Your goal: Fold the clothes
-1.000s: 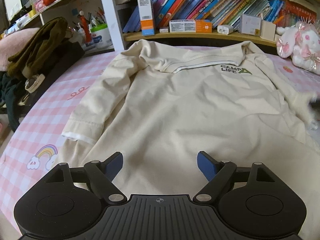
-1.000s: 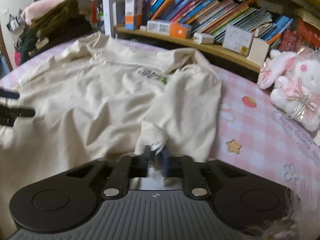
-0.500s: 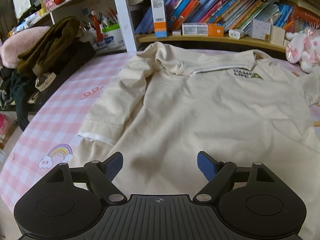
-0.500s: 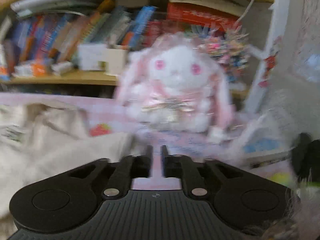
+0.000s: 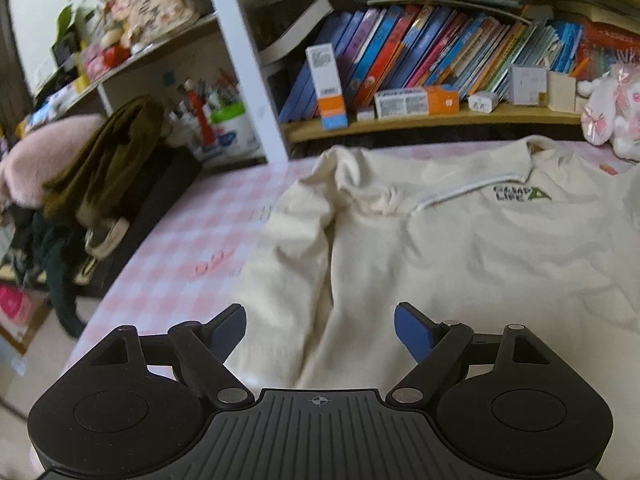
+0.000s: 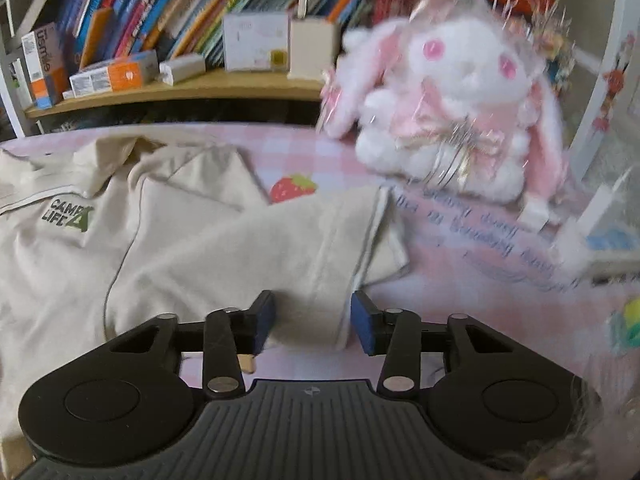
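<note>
Jaws wide on left gripper [image 5: 319, 330] & right gripper [image 6: 313, 322] (both empty), cream shirt [image 5: 460, 248] flat, plush bunny [image 6: 452, 100] nearby

"CAMP LIFE" on shirt [image 6: 72, 248] (green logo)

Your left wrist camera sits low behind the left tool [image 5: 320, 330], looking forward across the pink checked bed [image 5: 192, 248] toward the bookshelf [image 5: 420, 120] at the far side. It's close over the near left part of the cream shirt [image 5: 460, 248], with the clothes pile [image 5: 100, 168] off to the left. Your right wrist camera rides just behind the right tool [image 6: 313, 318], low and very near the shirt's right sleeve [image 6: 320, 240], facing the far right corner where the plush bunny [image 6: 452, 108] sits. Both views share the shirt's chest logo [image 5: 520, 194], the collar, the shelf of books and that bunny, far right in your left view.
</note>
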The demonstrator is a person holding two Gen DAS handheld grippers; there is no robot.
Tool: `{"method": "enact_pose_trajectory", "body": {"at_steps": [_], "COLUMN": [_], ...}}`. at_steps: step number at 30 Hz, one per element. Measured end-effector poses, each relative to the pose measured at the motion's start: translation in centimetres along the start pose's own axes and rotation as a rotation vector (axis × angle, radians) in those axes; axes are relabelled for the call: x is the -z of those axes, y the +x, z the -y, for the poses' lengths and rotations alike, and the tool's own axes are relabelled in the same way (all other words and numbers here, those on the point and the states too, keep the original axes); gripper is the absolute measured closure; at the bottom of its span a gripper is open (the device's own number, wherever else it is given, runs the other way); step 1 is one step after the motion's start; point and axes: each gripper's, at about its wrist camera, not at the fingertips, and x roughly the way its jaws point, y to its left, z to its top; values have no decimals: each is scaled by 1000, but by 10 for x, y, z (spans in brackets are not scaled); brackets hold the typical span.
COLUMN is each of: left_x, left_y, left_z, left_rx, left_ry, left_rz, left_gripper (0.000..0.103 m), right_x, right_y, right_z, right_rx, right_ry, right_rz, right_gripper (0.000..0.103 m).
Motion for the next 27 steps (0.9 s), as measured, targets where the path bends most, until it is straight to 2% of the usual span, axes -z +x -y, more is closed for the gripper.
{"method": "enact_pose_trajectory", "body": {"at_steps": [4,7,10,16,17,20,25,27], "left_x": [-17,-32,-45,-53,-55,-65,-82,-88], "left_y": [21,42,69,114,121,139,169,181], "left_z": [6,7,11,48,52,58,68,72], "left_rx": [31,54,78,144,155,181,223,240], "left_ry": [68,142,277,751,805,884,1017,1069], "left_rz": [44,77,102,223,241,279,341,367], "left_gripper": [19,19,19,20,20,20,32,31], "right_x": [5,18,30,34,33,31,26,25], "right_y": [-12,-31,-45,-40,-39,-35,-33,-32], "right_z": [-3,-4,-7,-20,-23,-29,-35,-35], "right_rx": [-18,17,79,198,213,249,280,284], "right_ry": [11,3,-4,-88,-103,-129,-156,-158], "right_rz": [-28,-35,-56,-110,-116,-127,-151,-157], "right_gripper": [92,92,92,89,89,89,89,89]}}
